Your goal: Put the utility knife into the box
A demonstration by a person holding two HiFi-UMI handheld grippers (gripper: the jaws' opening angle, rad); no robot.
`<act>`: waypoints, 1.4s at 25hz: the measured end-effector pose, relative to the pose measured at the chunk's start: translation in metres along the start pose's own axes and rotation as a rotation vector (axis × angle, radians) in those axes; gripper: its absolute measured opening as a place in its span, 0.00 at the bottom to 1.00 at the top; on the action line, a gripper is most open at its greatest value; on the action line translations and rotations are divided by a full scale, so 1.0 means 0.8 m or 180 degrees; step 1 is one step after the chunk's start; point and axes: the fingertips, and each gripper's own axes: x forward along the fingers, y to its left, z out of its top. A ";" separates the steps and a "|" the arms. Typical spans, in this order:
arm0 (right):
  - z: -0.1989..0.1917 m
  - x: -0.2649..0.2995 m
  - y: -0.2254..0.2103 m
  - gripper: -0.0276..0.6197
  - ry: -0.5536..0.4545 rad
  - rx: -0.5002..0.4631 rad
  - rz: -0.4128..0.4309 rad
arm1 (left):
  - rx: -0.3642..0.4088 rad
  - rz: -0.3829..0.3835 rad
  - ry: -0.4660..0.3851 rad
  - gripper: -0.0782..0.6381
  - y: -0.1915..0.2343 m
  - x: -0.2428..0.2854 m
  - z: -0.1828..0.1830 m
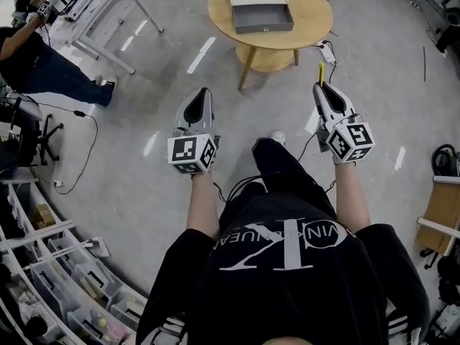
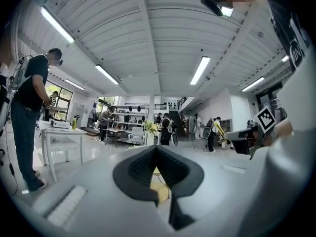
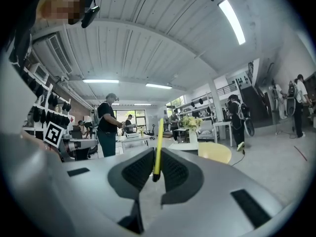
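While the right tool (image 1: 321, 86) is clamped on the yellow utility knife (image 1: 321, 72), the box (image 1: 264, 27) sits well apart from it at 12 o'clock in the head view, on a round wooden bench (image 1: 316, 6). The box is an open grey tray, and nothing shows inside it. In the right gripper view the utility knife (image 3: 159, 137) stands upright between the 2 ribbed black pads of the right tool (image 3: 157, 154), its thin yellow body rising well past the tips and its dark lower end sitting down between them. In the head view only a short yellow stub shows beyond the tips, pointing toward 12 o'clock.

The left tool (image 1: 202, 92) is held level beside the right one, at 9 o'clock from it, and also points toward 12 o'clock. In the left gripper view the jaws of the left tool (image 2: 156, 149) meet at the tips with nothing between them.

A white power strip (image 1: 327, 51) lies on the grey floor (image 1: 144, 157) at the foot of the bench. A person in dark clothes (image 1: 36, 63) stands at 10 o'clock by a white table.
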 end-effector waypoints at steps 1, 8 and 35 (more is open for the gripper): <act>0.000 0.006 -0.002 0.12 -0.0008 0.0011 0.0008 | -0.0002 0.0009 0.0009 0.12 0.004 0.004 -0.001; 0.003 0.070 -0.024 0.12 -0.0023 0.0047 0.0126 | -0.0034 0.0089 -0.0009 0.12 0.032 0.052 0.004; -0.009 0.279 -0.165 0.12 0.0280 0.0134 0.0439 | -0.0027 0.0229 0.0263 0.12 0.086 0.281 -0.011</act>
